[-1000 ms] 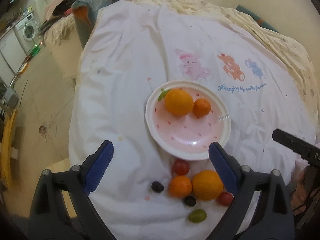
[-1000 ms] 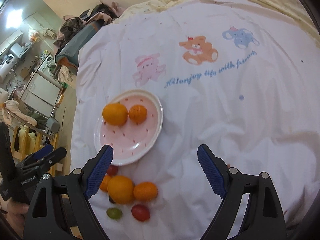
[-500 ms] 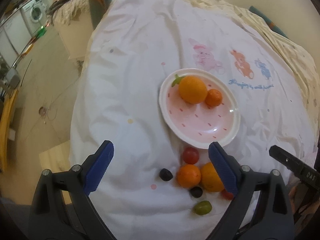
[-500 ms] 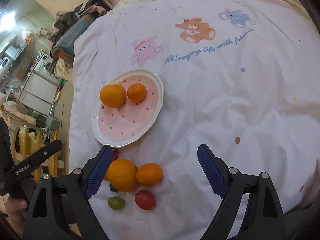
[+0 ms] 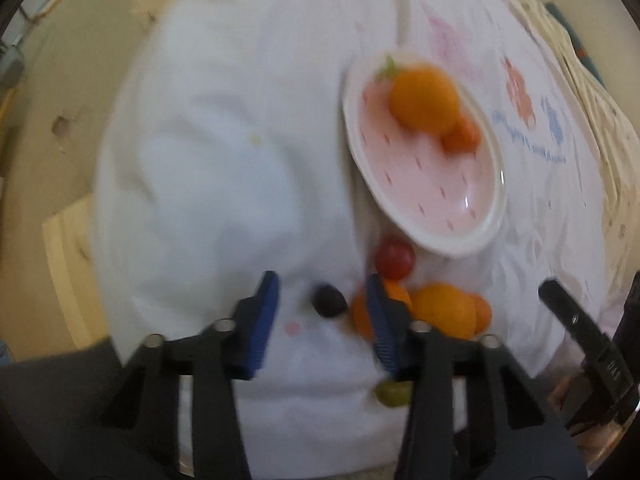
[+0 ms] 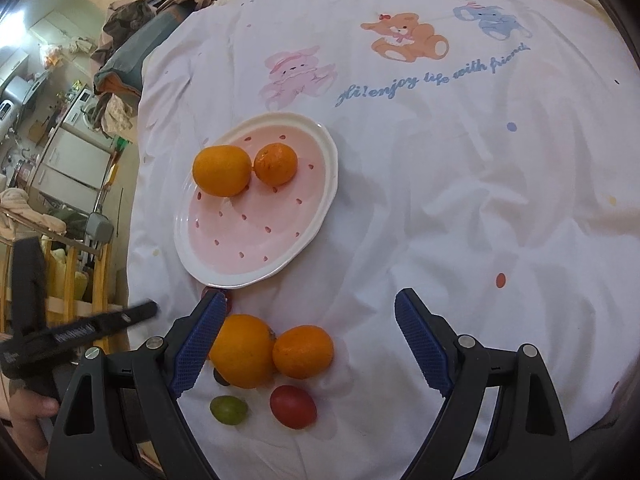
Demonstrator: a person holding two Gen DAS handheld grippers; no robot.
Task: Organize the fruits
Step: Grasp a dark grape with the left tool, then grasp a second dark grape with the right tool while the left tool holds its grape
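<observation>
A pink plate [image 6: 248,240] with a white rim lies on the white bedsheet and holds a large orange [image 6: 222,170] and a small one [image 6: 276,163]. In front of it lies a loose pile: a big orange [image 6: 242,350], a smaller orange [image 6: 303,351], a red tomato [image 6: 293,406] and a green grape [image 6: 228,410]. My left gripper [image 5: 320,278] points down at the sheet and its jaws are closing. A dark grape [image 5: 329,301] sits between them, with gaps to both pads. My right gripper [image 6: 311,295] hangs open above the pile, holding nothing.
The sheet [image 6: 440,184] has cartoon animals and blue lettering printed beyond the plate. The bed's left edge drops to a floor with furniture and clothes [image 6: 132,32]. A red cherry tomato [image 5: 394,258] lies between plate and pile. A hand [image 6: 24,404] holds the left gripper.
My left gripper has dropped toward the sheet and its jaws have narrowed from wide open around the dark grape. The right gripper has sunk a little over the pile, still wide.
</observation>
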